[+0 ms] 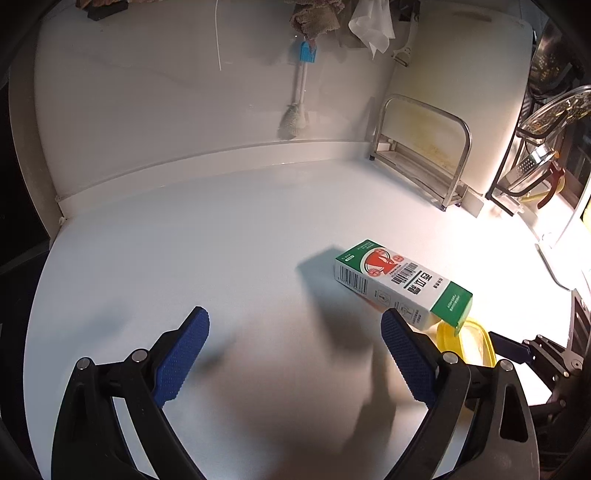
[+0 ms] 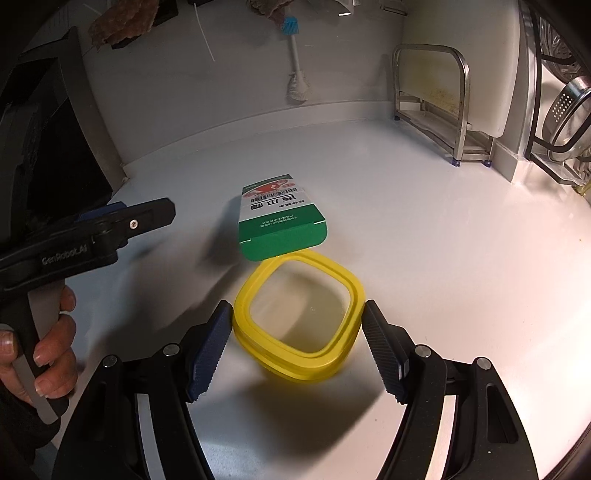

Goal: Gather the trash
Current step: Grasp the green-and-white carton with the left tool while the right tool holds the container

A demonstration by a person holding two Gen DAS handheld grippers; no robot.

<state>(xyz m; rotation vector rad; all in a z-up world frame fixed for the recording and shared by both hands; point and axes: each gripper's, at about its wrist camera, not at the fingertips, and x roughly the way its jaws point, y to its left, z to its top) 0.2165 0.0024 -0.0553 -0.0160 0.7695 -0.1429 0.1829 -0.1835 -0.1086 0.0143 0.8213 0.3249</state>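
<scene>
A green and white carton box (image 1: 400, 282) lies flat on the white counter (image 1: 207, 236), its end flap open; it also shows in the right wrist view (image 2: 282, 218). My left gripper (image 1: 295, 321) is open and empty, its right finger close to the box. A clear container with a yellow rim (image 2: 299, 325) sits tilted between the fingers of my right gripper (image 2: 297, 314), which touch or nearly touch its rim. The container's edge shows in the left wrist view (image 1: 465, 341). The left gripper's body also shows at the left of the right wrist view (image 2: 110, 229).
A steel rack (image 1: 424, 151) with a white cutting board (image 1: 454, 96) stands at the back right. A wire dish rack with strainers (image 1: 543, 147) is at the far right. A blue-handled brush (image 1: 301, 92) and cloths (image 1: 369, 26) hang on the back wall.
</scene>
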